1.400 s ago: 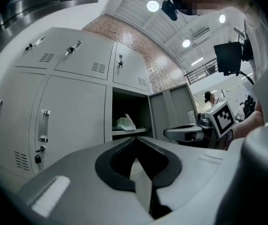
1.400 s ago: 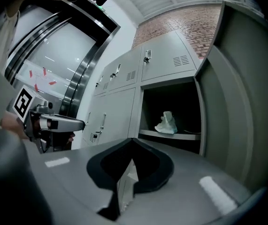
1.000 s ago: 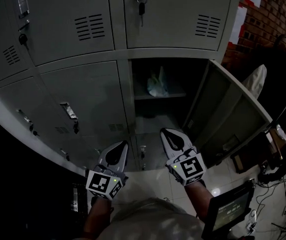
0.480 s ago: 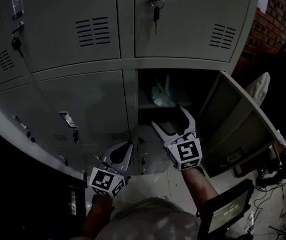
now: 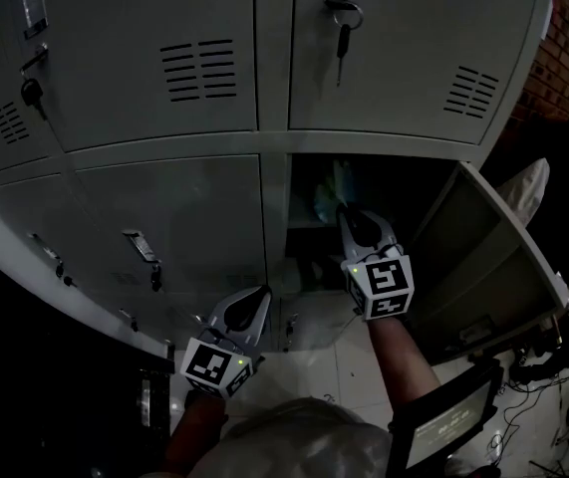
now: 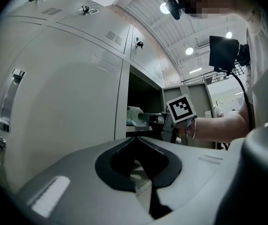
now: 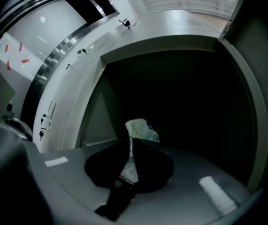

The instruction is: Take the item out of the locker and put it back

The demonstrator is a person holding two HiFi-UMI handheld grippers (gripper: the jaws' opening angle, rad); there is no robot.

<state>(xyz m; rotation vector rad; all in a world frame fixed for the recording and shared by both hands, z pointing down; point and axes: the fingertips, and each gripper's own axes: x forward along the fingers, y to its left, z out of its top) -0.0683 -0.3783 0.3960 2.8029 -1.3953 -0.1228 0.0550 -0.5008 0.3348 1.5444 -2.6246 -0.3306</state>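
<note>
I am reaching my right hand-held gripper [image 5: 348,217] into the open locker [image 5: 275,217] at the frame's centre. Its jaws have just been closing and are pinching the pale plastic bag [image 7: 141,129] inside. My left hand-held gripper [image 5: 261,295] is hanging at lower centre, closed and empty.

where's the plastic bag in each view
head view: bag just above centre, inside the open locker, at the tips of the right gripper.
left gripper view: bag near centre, on the shelf, just left of the right gripper.
right gripper view: bag at centre, pinched in the jaws, which have just closed.
shared landmark: the dark open locker.
</note>
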